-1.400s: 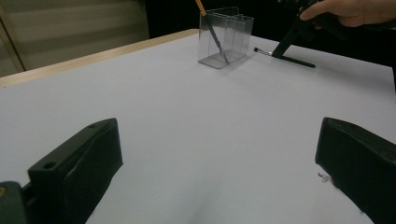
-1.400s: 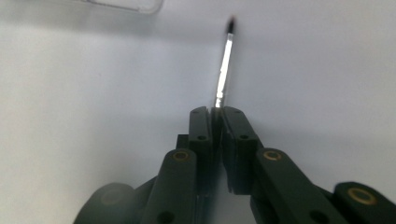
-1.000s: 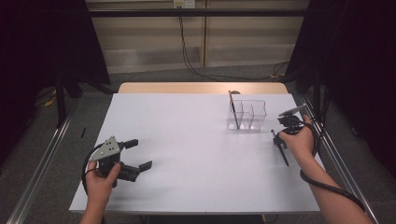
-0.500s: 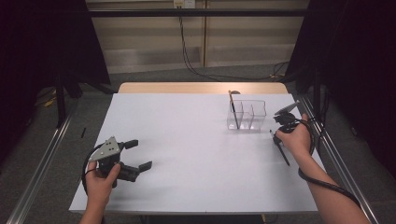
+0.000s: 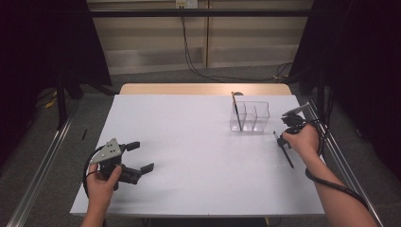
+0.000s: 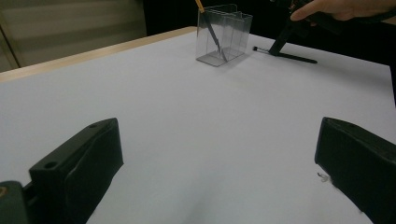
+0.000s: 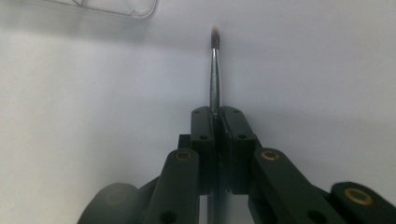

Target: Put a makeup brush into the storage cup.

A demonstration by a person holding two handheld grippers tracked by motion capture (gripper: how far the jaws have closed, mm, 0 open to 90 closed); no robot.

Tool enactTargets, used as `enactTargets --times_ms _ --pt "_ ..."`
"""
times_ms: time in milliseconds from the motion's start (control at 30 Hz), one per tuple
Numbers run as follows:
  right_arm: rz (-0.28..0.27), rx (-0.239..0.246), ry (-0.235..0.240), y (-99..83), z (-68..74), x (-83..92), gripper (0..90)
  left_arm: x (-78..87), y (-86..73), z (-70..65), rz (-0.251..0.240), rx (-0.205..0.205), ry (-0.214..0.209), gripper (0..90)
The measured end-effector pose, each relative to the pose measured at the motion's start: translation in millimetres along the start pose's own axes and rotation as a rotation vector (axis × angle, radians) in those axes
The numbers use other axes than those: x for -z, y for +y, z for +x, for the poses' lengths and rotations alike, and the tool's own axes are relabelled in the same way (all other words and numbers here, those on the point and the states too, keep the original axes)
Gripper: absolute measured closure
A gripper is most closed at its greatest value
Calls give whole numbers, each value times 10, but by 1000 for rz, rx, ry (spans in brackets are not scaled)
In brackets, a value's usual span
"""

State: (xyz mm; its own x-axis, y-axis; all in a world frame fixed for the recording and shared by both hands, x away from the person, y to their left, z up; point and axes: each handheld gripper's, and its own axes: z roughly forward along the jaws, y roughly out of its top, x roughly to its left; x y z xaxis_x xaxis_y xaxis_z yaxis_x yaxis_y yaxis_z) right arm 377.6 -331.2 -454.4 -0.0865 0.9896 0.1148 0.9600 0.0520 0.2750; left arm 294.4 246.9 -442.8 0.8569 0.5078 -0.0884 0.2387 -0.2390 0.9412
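White-topped table [image 5: 189,142] carries a clear compartment holder [image 5: 250,117] near its far right, thin black brush [image 5: 283,150] lying just beside it

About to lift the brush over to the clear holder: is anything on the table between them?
Nothing visible. The right claw is shut on the brush, and bare white table lies between it and the clear holder, which already holds one brush.

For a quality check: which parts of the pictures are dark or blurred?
High view: the room around the white table is almost black. Left gripper view: the near jaws are soft. Right gripper view: the brush tip is slightly blurred, and the clear holder casts a grey shadow.
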Motion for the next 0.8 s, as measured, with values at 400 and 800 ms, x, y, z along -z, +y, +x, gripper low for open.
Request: enactTargets --times_ms 400,800 --pt "-192 -14 43 -91 36 158 849 26 9 0 -7 -1 9 8" --pt "-522 -23 84 -193 33 355 850 35 11 5 -9 -3 13 7"
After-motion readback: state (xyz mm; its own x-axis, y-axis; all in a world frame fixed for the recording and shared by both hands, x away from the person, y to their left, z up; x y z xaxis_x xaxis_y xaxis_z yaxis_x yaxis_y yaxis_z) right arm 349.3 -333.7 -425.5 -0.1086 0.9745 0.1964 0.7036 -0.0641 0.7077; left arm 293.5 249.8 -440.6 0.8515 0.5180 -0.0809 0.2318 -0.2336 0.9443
